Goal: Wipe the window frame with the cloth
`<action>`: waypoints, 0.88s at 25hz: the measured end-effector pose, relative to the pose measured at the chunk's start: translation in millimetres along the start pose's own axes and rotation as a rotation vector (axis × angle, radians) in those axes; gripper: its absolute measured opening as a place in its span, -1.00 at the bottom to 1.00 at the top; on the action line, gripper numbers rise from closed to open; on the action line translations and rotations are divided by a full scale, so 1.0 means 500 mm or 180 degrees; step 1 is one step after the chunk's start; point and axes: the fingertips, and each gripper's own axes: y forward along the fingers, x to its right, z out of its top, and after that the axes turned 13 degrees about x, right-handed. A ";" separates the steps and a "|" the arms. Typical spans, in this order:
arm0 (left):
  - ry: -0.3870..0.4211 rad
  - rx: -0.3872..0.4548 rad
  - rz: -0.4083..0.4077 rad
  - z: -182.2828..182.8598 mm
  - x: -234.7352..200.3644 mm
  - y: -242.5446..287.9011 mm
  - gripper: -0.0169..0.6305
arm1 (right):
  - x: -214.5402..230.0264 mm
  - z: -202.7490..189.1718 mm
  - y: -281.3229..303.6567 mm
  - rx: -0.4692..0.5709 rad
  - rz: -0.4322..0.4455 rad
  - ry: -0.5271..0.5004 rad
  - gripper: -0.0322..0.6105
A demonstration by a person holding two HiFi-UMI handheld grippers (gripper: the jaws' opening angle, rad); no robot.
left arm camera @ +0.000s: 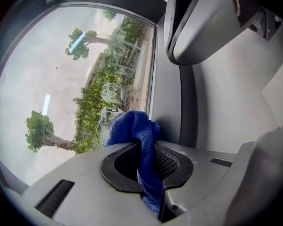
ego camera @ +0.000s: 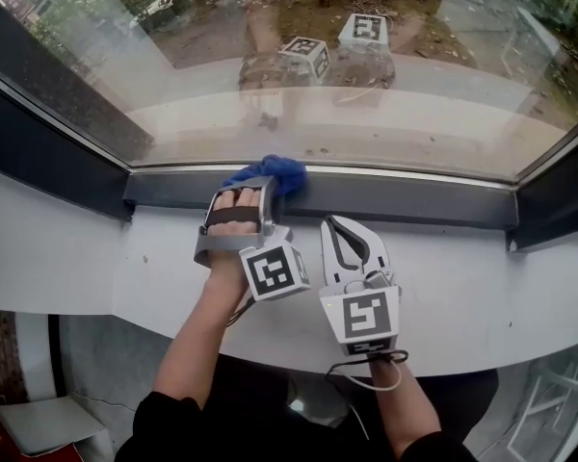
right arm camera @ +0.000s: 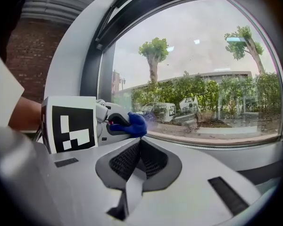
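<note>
Head view: high above the window frame [ego camera: 405, 198], facing steeply down onto it, moderately near.
Left gripper view: hard up against the frame, facing along it and out through the glass [left arm camera: 75, 79].
Right gripper view: set a little back from the frame, facing it obliquely.
All three share the cloth [ego camera: 275, 173] at the frame.

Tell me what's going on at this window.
A person holds a hand-held gripper in each hand. The left hand-held gripper is shut on a blue cloth, with the cloth against the dark window frame below the glass. The right hand-held gripper is beside it over the white sill, jaws together and empty.
</note>
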 end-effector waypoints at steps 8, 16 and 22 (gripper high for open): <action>0.0164 0.0192 -0.0023 0.082 0.011 0.018 -0.79 | 0.038 0.005 -0.038 0.0038 -0.0043 -0.0001 -0.88; 0.0087 0.0467 -0.0025 0.140 0.015 0.019 -0.79 | 0.070 0.003 -0.077 0.0000 -0.0125 -0.0210 -0.88; -0.0129 0.0676 -0.0076 0.177 0.013 0.019 -0.79 | 0.088 0.007 -0.103 -0.0004 -0.0185 -0.0306 -0.88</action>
